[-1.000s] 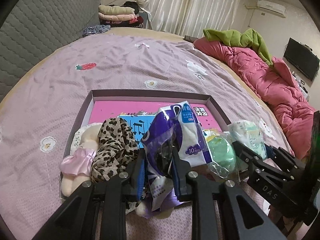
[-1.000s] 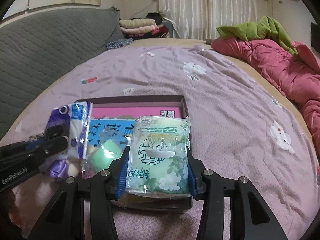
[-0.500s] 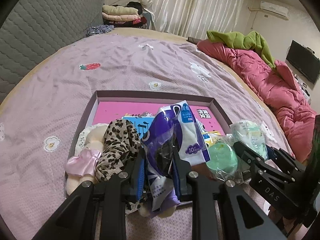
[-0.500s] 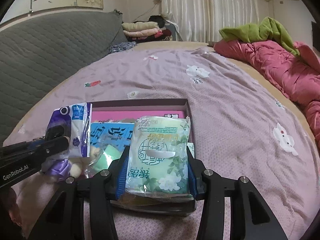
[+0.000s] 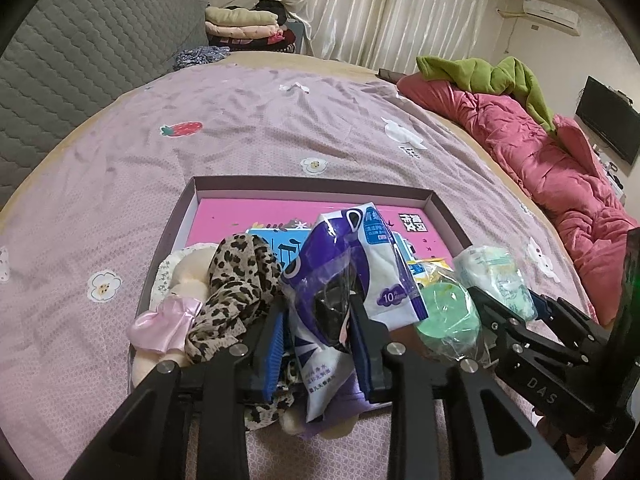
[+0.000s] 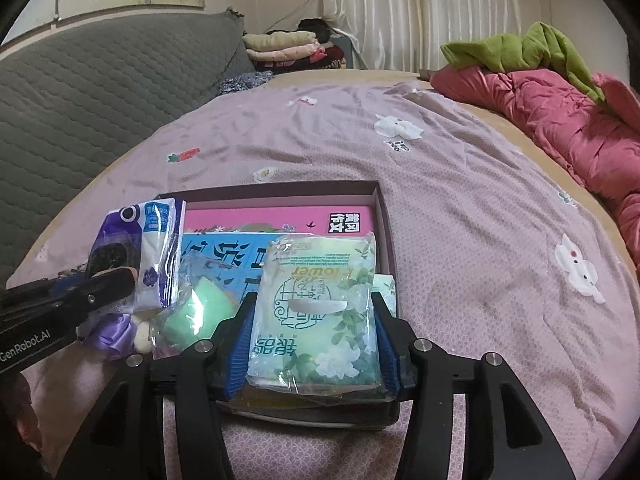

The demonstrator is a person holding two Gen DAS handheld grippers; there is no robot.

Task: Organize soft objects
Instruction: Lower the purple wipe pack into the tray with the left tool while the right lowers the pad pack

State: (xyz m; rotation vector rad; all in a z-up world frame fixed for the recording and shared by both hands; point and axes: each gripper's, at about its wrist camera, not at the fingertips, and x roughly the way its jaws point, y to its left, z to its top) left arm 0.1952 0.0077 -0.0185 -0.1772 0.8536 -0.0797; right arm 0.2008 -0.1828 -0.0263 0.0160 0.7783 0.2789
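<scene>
Now both claws stand over the near end of a shallow dark box (image 5: 436, 200) that lies on the bed's pink-lilac bedspread (image 5: 248, 120), and both have just been opening. The left claw (image 5: 318, 336) has a purple-and-white packet (image 5: 352, 264) upright between its blue pads; a second ago the pads pinched the packet's crumpled lower part, whereas a gap now shows at the left pad, so the grip looks released with the packet between the jaws. The right claw (image 6: 312, 344) frames a green flower-print tissue pack (image 6: 320, 308); earlier its pads pressed the pack's sides, and now they stand slightly off it, the pack lying on the box's near edge over other small packs. Neither hand has shifted noticeably.

Inside the box lies a pink booklet (image 5: 248, 216) with a blue one (image 6: 224, 252) on top. A leopard-print cloth (image 5: 236, 284) and a cream soft toy with a pink bow (image 5: 164, 320) sit at the box's left near corner, as before. A green round item in clear wrap (image 5: 448, 316) lies between the two claws. A red quilt (image 5: 540, 160) with a green garment (image 5: 488, 76) is heaped along the bed's right side.
</scene>
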